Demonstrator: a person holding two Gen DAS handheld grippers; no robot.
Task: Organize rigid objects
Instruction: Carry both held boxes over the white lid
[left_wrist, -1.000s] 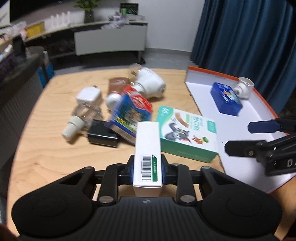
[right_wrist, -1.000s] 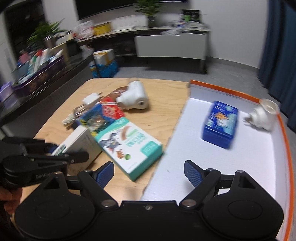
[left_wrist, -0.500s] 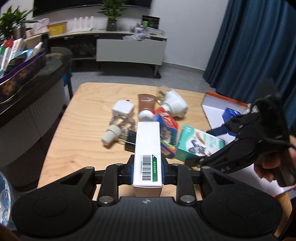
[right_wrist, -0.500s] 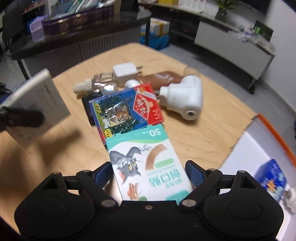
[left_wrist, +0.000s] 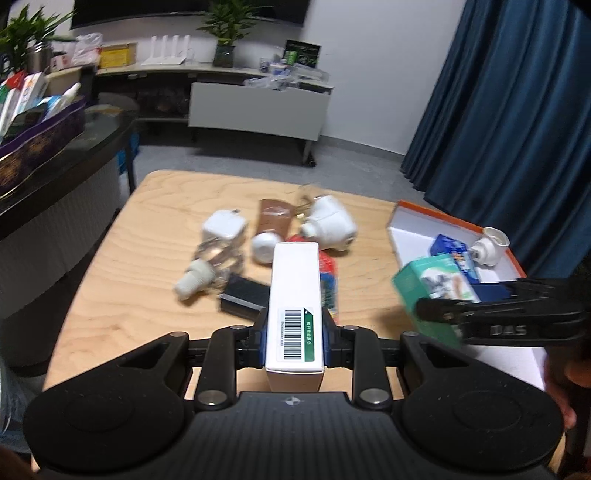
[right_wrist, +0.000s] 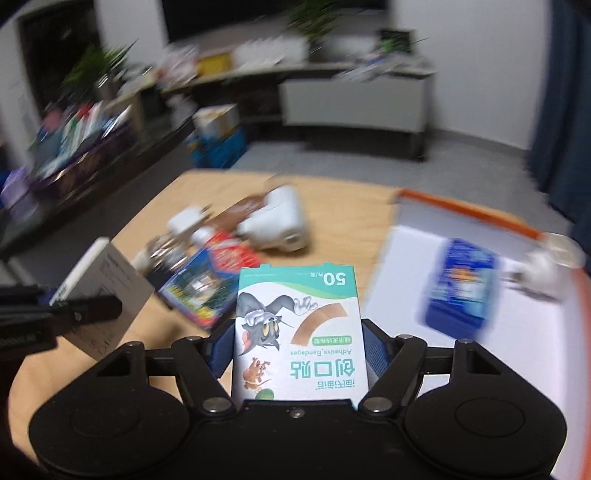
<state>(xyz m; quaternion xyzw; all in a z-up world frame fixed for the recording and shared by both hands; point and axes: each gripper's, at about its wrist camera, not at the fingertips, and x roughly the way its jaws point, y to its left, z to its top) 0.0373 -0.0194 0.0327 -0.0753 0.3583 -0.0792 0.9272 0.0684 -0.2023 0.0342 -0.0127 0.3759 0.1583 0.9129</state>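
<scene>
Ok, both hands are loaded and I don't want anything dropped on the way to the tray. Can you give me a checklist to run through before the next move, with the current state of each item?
1. Left tongs clamped on the white barcode box: ok, blue pads press on both sides.
2. Right tongs gripping the green bandage box: cannot tell, its jaws are closing with the box between them.
3. Bandage box off the table: ok, it is lifted in the left wrist view.
4. Free floor in the orange-rimmed tray: ok, white space remains in front of the blue box.
5. White plug in the tray clear of the drop spot: ok, it sits at the far edge.
</scene>
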